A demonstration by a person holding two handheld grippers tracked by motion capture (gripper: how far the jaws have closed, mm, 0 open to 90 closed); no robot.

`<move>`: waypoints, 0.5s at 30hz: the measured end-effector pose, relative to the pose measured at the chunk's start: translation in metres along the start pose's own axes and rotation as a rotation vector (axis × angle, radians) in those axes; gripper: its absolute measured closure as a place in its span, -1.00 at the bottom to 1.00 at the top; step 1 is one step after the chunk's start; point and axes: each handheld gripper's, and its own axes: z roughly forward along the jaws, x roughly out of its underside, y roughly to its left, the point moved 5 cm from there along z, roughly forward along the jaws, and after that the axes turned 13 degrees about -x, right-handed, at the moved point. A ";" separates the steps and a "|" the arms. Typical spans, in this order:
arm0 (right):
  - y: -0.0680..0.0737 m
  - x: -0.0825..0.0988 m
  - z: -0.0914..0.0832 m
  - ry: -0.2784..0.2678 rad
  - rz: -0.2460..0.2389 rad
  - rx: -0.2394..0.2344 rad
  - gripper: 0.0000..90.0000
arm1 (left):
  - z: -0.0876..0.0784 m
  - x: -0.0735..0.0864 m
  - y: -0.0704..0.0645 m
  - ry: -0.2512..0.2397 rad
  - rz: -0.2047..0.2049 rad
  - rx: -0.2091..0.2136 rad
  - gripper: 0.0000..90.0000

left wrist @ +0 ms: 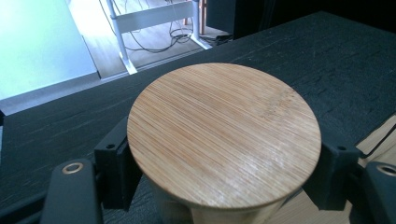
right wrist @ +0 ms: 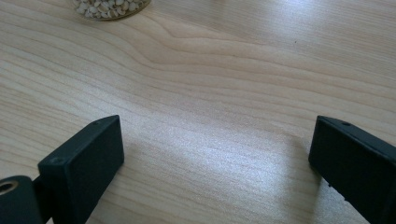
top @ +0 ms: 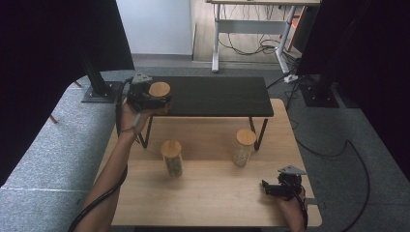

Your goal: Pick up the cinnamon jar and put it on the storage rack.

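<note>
Left gripper view, round bamboo lid [left wrist: 224, 135] (fine-grained), matte black shelf [left wrist: 327, 60]

right gripper [right wrist: 215, 163] jaws wide apart | over bare wooden table [right wrist: 224, 84] | jar base [right wrist: 111, 8] at top

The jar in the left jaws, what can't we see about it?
- What's inside the held jar: in the left gripper view its lid covers the body; in the high view the left gripper is in front of it.
- Whether its base touches the black shelf: hidden in both views.
- The jar of pale bits in the right gripper view: cut off by the top edge.
</note>
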 end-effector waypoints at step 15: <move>0.000 0.000 0.000 0.000 -0.001 -0.002 -0.93 | 0.004 0.003 0.000 0.005 0.011 -0.041 -0.85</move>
